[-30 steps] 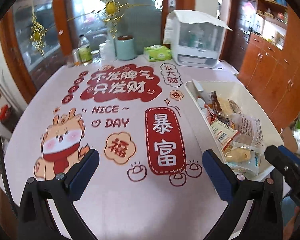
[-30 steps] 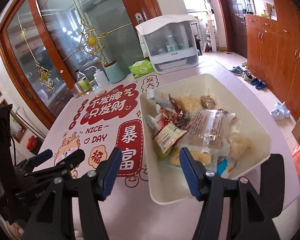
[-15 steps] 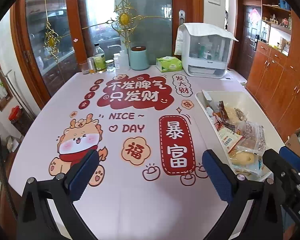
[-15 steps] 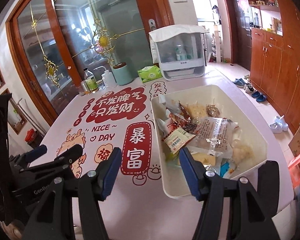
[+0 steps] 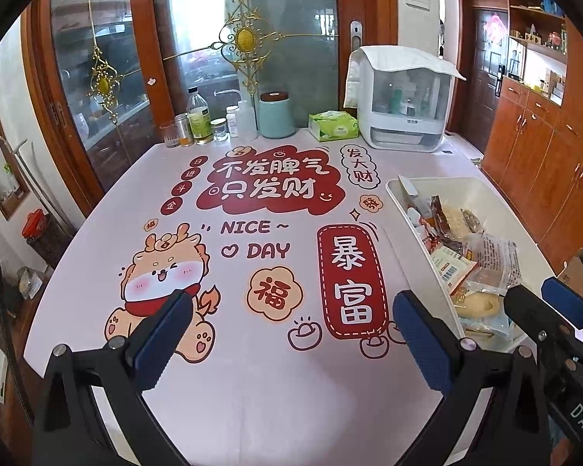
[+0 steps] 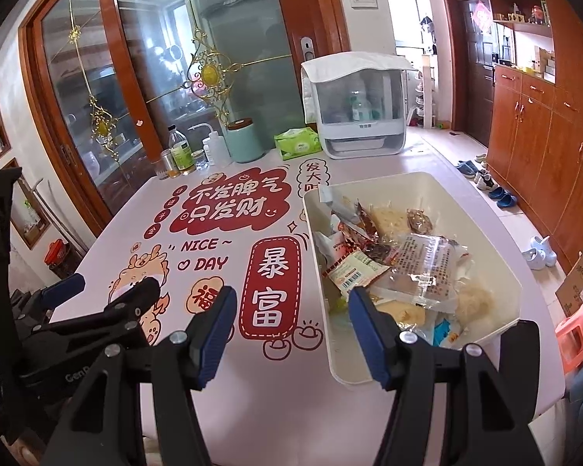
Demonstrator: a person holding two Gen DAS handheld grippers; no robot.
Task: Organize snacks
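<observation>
The left hand-held gripper (image 5: pixel 287 334) is held above the printed tabletop (image 5: pixel 252 380) with its jaws wide apart and nothing between them; only the cartoon print is seen beneath it. The right hand-held gripper (image 6: pixel 291 330) is held over the near-left corner of the bin (image 6: pixel 486 240), its jaws likewise apart and empty, one finger seen over the tabletop and the other over the bin's near wall.

The snacks (image 6: pixel 392 260) are found heaped inside the bin, at the right side of the tabletop. They are judged to be light, sealed packets in crinkly film, which would be slippery and would give under the pads. At the left of the heap a barcoded packet (image 6: pixel 353 272) is tilted up with one corner free; that corner or its flat sealed edge is judged the surest place to be taken. To its right a clear bag (image 6: pixel 427 268) is lying flat on top; it would best be pinched at its crimped end seam, since the middle would slide and the contents, seemingly soft bread or cake, could be crushed. The pale, round pieces at the near right are likely fragile as well, so only a gentle closing would be wanted. The bin itself is judged stiff plastic, easily shifted if nudged at the rim.
</observation>
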